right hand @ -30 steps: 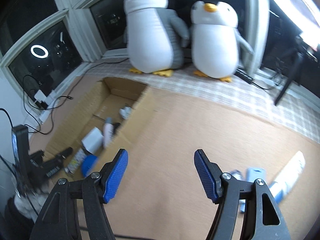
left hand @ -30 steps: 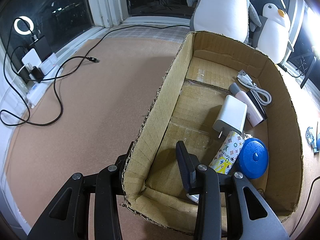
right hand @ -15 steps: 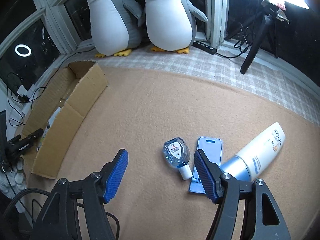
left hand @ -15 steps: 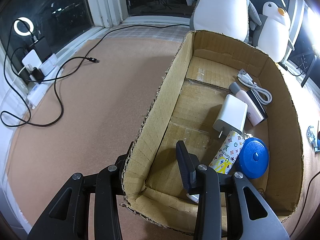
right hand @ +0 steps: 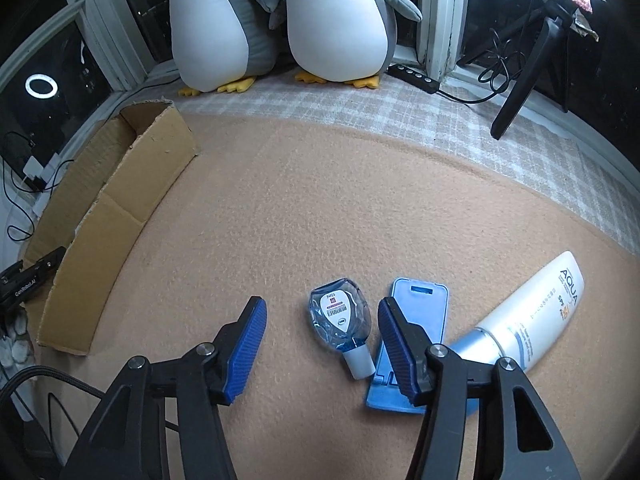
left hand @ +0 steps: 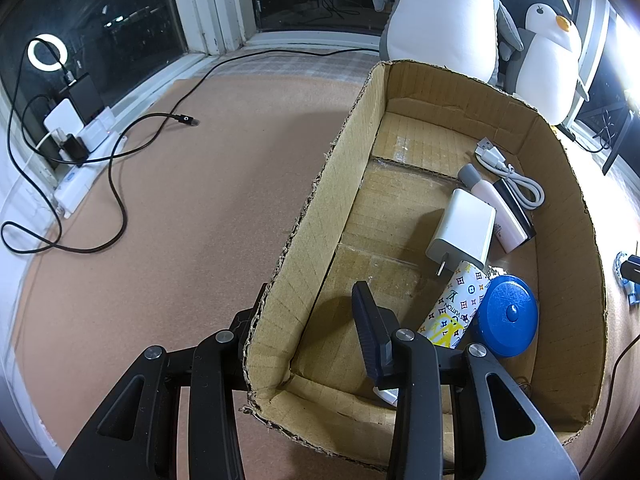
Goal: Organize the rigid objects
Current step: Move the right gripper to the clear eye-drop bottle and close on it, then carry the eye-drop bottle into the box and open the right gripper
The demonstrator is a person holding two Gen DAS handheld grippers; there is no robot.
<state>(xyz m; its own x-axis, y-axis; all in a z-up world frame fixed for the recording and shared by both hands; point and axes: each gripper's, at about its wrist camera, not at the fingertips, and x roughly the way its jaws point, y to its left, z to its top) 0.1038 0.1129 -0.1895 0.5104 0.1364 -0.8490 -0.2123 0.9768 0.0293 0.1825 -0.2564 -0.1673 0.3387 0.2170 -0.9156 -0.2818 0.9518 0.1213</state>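
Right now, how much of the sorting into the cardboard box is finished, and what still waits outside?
Done: the cardboard box already holds a white charger, a USB cable, a patterned tube and a blue round case. In hand: the left tool grips the box wall; the right tool, closing, straddles the small clear bottle. Left: that bottle, the blue phone case and the sunscreen tube.

Tan carpet, dark windows with white frames, ring-light reflection, checked sill mat
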